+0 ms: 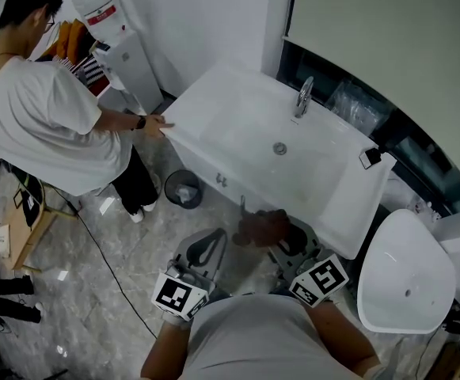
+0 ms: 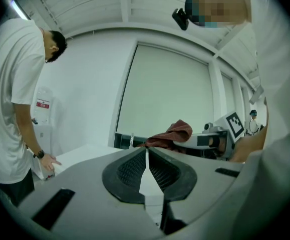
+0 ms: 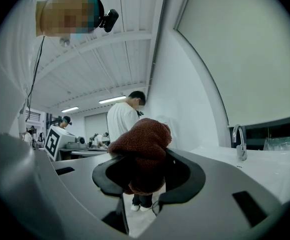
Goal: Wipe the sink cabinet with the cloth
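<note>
Cloth [image 3: 142, 156], a soft, light, reddish-brown bunch, sits pinched in the jaws of the right gripper [image 1: 285, 241], just in front of the sink cabinet [image 1: 206, 163]. It looks limp and light, so a grip mid-bunch should suit it. The left gripper [image 2: 145, 168] has its jaws together, with nothing between them.

The glossy grey marble-tiled floor [image 1: 95, 260] carried the long white sink cabinet [image 1: 214, 113], a small round black waste bin [image 1: 184, 188] just beside its front, a tall white water dispenser [image 1: 123, 50] and a thin black cable [image 1: 119, 283].
</note>
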`<state>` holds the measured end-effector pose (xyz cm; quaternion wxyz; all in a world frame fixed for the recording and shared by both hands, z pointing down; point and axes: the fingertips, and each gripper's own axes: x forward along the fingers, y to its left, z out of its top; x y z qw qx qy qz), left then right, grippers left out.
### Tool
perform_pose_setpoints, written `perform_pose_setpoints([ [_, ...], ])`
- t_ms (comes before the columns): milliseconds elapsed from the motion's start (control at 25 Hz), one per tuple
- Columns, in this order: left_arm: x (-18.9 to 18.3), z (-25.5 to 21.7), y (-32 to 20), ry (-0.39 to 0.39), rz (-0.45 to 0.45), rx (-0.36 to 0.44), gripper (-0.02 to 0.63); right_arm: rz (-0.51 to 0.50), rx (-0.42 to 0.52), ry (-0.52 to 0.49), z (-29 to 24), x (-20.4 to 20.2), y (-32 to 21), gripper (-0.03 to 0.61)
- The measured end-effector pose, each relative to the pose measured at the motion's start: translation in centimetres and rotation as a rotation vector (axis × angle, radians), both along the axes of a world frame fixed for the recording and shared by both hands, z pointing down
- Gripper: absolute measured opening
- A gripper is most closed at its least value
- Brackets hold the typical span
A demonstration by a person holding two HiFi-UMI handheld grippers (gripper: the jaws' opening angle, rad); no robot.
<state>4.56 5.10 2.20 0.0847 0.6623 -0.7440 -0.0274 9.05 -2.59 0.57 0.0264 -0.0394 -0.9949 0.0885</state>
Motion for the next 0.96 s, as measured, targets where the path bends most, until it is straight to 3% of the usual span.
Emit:
perform_pose_setpoints([
  [960, 1.6, -0.4, 0.1, -0.015, 0.018, -0.017, 0.012, 0.049, -0.002, -0.002, -0.3, 1.7, -0.8, 0.143],
])
